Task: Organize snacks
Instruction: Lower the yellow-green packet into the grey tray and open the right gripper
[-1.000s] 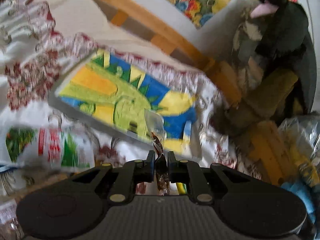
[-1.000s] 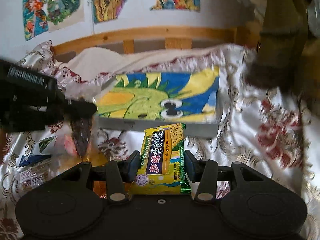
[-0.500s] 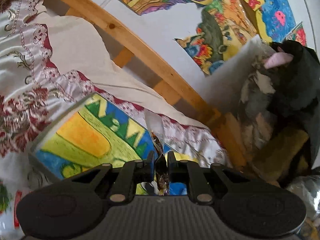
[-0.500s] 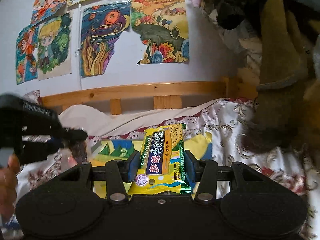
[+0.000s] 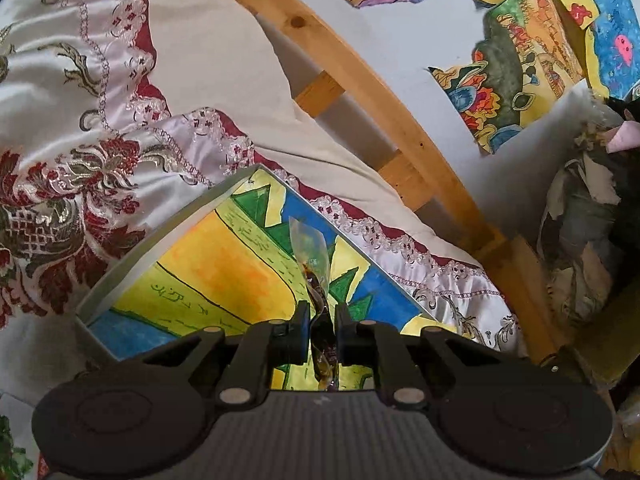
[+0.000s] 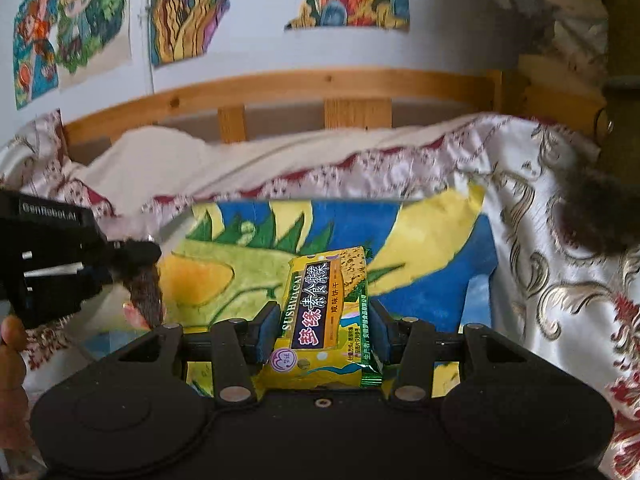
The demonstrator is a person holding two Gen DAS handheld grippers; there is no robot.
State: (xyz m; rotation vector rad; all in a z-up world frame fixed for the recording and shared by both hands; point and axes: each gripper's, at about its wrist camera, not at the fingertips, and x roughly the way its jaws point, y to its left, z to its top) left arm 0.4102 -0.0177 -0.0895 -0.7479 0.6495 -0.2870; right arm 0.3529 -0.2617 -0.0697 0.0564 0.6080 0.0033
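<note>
Snacks in both grippers, above a shallow box [image 6: 440,248] lined with a yellow, green and blue drawing, on an embroidered satin bedspread [image 6: 552,216]. Box directly ahead of and below both tools, its long side across the right wrist view; neither hand clearly nearer. Right gripper [image 6: 322,334] half open, pads clamped on the flanks of a yellow-green cracker packet [image 6: 326,316], long axis pointing forward, printed face up. Left gripper [image 5: 321,330] nearly closed, pinching a small clear-wrapped dark snack [image 5: 314,276], wrapper tail upright over the box interior.
</note>
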